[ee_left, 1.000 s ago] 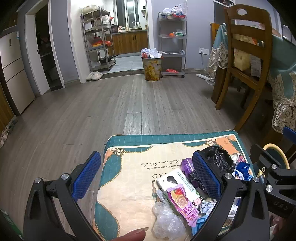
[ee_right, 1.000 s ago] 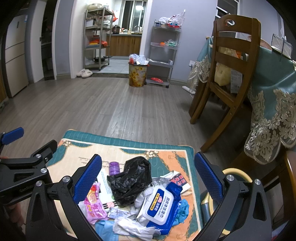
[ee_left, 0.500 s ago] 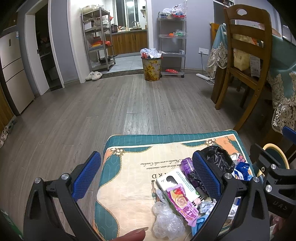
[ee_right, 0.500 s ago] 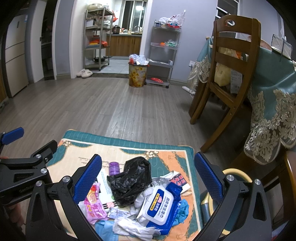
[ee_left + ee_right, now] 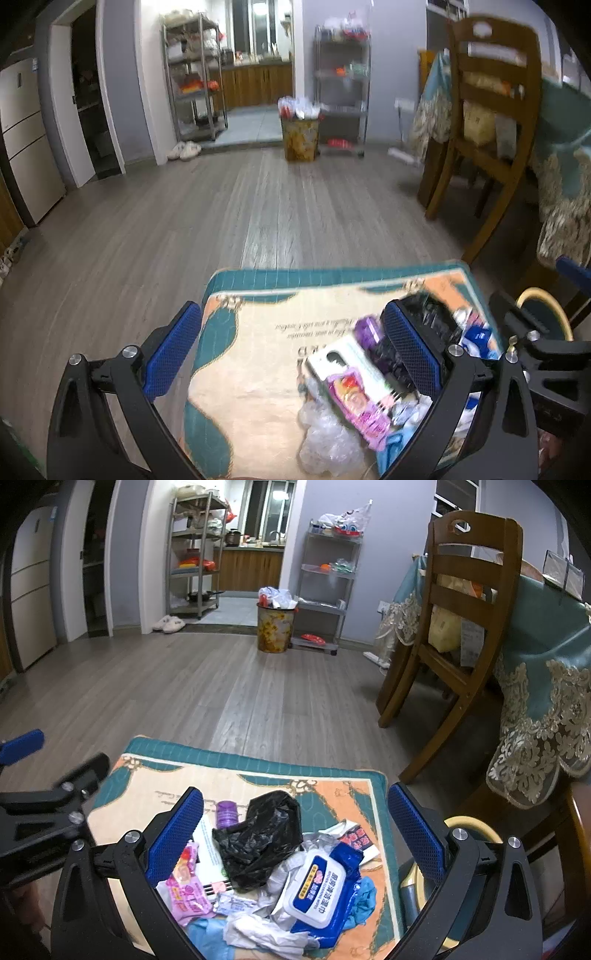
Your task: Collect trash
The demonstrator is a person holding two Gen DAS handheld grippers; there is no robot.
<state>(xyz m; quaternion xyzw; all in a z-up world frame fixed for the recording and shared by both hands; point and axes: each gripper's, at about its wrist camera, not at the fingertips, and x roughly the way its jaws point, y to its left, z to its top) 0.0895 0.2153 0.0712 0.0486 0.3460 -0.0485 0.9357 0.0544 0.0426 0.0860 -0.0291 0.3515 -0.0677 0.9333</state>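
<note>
Both tongs hang open and empty: your right tongs [image 5: 295,834] sit directly over the trash pile [image 5: 273,871] on the mat [image 5: 258,764], straddling the black bag [image 5: 258,834]. Your left tongs [image 5: 291,347] sit left of it, so the right is nearer.

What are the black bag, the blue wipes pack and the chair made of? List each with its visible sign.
Black bag: thin plastic film, likely; crumpled with glossy creases.
Blue wipes pack: soft printed plastic wrapper, apparently with a stiffer white flip lid; shiny, wrinkled edges.
Chair: varnished brown wood, by its grain and sheen.
</note>
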